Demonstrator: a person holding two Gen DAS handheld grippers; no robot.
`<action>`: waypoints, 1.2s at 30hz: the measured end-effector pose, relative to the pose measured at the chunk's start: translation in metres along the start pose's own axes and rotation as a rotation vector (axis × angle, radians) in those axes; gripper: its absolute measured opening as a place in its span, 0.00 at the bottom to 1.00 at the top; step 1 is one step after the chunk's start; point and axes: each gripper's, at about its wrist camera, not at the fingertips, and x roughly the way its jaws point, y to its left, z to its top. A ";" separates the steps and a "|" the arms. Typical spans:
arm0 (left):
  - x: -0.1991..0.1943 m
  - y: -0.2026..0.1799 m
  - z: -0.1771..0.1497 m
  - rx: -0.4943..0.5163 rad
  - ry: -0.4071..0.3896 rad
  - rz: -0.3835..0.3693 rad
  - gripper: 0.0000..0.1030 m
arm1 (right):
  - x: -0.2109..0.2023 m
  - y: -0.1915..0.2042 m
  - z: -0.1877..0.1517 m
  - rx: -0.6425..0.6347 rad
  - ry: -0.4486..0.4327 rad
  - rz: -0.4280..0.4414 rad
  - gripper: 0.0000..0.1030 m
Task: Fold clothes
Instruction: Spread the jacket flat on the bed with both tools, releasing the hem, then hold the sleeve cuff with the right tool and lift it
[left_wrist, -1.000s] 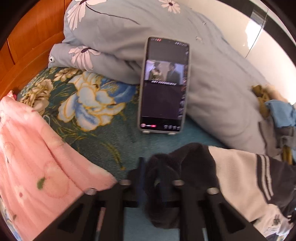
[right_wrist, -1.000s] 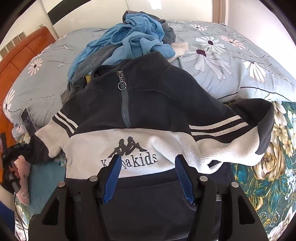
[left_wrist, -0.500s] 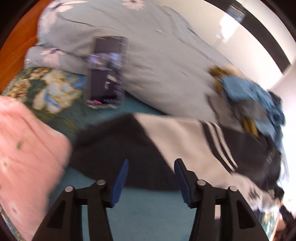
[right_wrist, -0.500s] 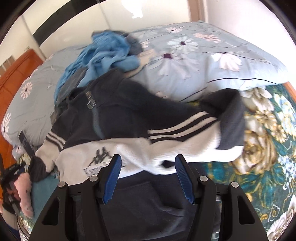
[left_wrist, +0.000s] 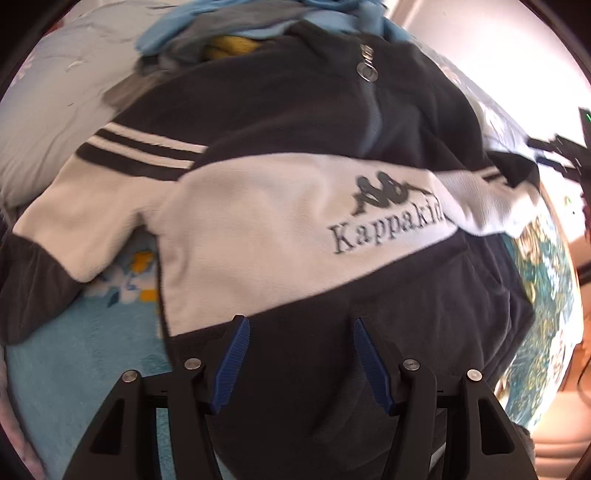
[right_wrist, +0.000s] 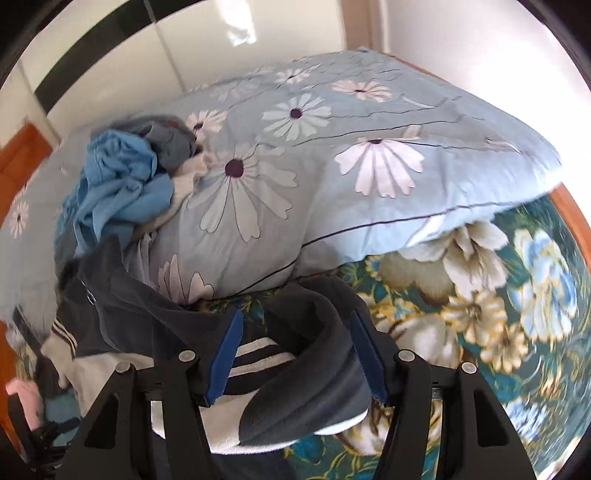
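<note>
Fuzzy navy-and-white fleece pullover (left_wrist: 280, 221) spread front-up on floral bedspread (right_wrist: 517, 325). Left gripper (left_wrist: 299, 354) wide open above dark hem, holding nothing. Right gripper (right_wrist: 295, 350) wide open, sleeve cuff (right_wrist: 314, 369) between fingers. Puffy daisy-print pillow (right_wrist: 351, 166) and crumpled blue clothes (right_wrist: 114, 184) behind.

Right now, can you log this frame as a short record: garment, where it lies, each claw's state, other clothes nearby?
garment: dark and white fleece pullover, front up, zip ring visible
surface: teal floral bedspread
left claw: open, over the pullover's dark hem, holding nothing
right claw: open, with the sleeve cuff lying between its fingers
nearby: heap of blue and grey clothes on the daisy-print duvet
fold state: body spread flat, not yet folded
</note>
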 end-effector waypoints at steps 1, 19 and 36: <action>0.003 -0.006 0.000 0.014 0.010 0.004 0.61 | 0.014 0.005 0.006 -0.053 0.038 -0.016 0.60; -0.008 0.013 0.007 -0.052 0.014 0.061 0.63 | -0.043 -0.047 -0.010 0.158 -0.194 0.080 0.11; -0.008 0.013 0.011 -0.056 0.052 0.078 0.63 | 0.001 -0.198 -0.209 0.941 -0.201 0.322 0.13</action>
